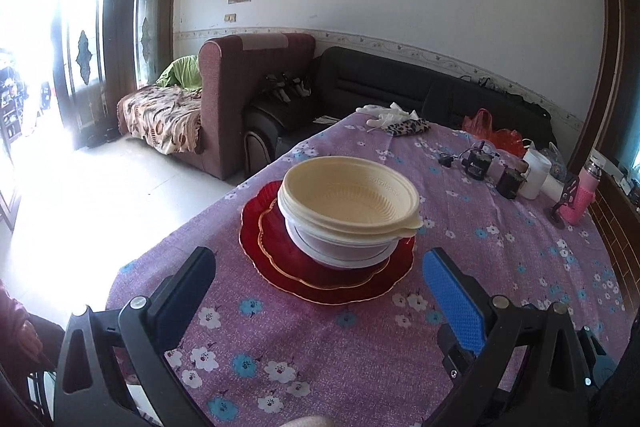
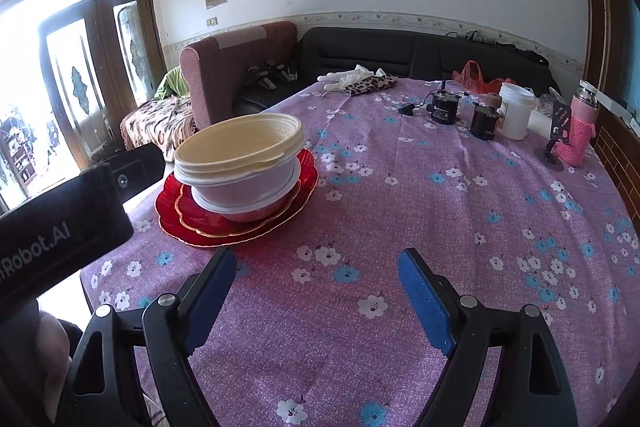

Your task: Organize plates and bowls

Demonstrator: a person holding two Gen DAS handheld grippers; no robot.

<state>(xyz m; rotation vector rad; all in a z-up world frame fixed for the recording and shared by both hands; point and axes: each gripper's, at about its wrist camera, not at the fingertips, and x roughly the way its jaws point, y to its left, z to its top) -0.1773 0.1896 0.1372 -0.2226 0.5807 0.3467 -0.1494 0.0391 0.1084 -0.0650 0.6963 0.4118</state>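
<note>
Cream bowls (image 1: 349, 189) sit nested in a stack on two red plates (image 1: 280, 259), the smaller plate resting on the larger, near the left edge of the tabletop (image 1: 500, 267) with its purple flowered cloth. Left tool (image 1: 320, 277) hovers just before the stack, spread wide and holding nothing. Right tool (image 2: 316, 287) hangs over bare cloth to the right of the plates, also spread wide and empty. A pink bottle (image 2: 580, 125) stands far right.

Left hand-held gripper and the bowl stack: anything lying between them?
Nothing loose. In the left wrist view only bare floral tablecloth and the near rim of the red plates lie between the open left hand-held gripper and the bowl stack.
</note>
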